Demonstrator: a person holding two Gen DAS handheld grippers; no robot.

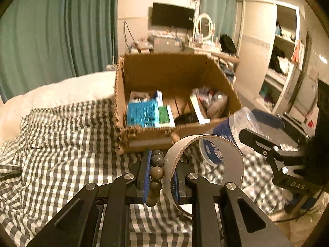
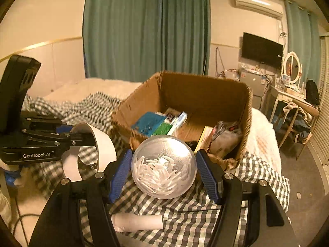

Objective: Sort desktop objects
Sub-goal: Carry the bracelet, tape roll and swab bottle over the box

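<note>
A bed (image 2: pixel 185 216) with a checked cover filled the lower half of both views, and a cardboard box (image 2: pixel 144 103) sat on it at centre frame. The box already held several sorted things: blue and green packets (image 1: pixel 148 113) at its left, a bag of small items (image 1: pixel 213 103) at its right. So part of the sorting looked done.

The left hand-held gripper (image 1: pixel 159 177) was clamped on the wall of a roll of tape (image 1: pixel 205 164) together with a string of dark beads (image 1: pixel 157 170), low centre in the left wrist view. The right hand-held gripper (image 2: pixel 164 168) gripped a clear round tub of white swabs (image 2: pixel 164 166) between its blue pads, just before the box's near rim.

Both loads were apparently still to go in. A white tube (image 2: pixel 137 222) lay on the cover at the lower edge, not yet sorted.
</note>
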